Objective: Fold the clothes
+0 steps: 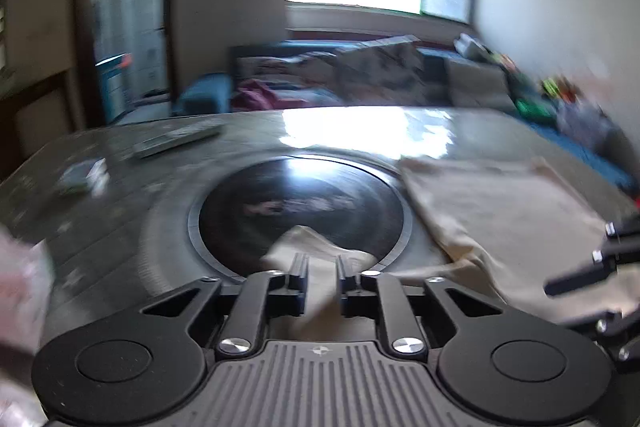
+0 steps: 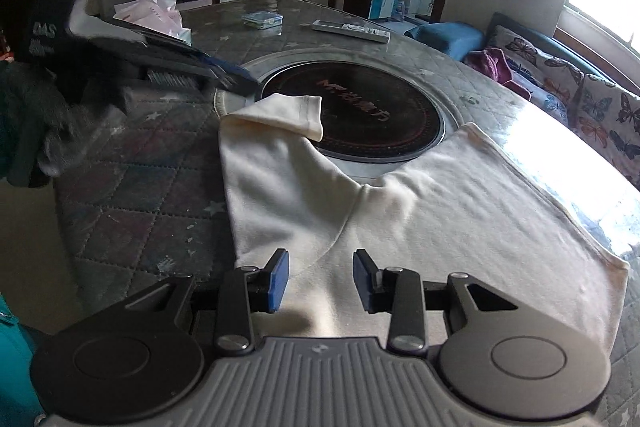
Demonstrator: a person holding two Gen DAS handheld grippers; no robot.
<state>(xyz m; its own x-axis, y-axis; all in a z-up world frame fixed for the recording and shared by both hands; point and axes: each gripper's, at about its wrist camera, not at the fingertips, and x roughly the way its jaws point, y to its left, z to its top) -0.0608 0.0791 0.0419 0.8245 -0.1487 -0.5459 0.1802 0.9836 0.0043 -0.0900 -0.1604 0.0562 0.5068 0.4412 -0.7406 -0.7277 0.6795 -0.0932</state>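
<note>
Cream garment [image 2: 420, 227] lies spread on the desk [image 2: 132, 163], its near part beside the round black hob plate [image 2: 360, 115] set in the desk, one sleeve [image 2: 288, 115] folded across the plate's near rim. Left gripper [image 1: 322, 281] — jaws narrowed around a fold of the sleeve cloth; whether they pinch it cannot be told through the blur. Right gripper [image 2: 320, 281] — jaws released, standing apart above the garment's near edge, nothing between them. Judgement: cloth is light, soft and limp and will sag and drag on the quilted cover; best taken at hems, cuff or shoulder seam, both corners lifted together.
</note>
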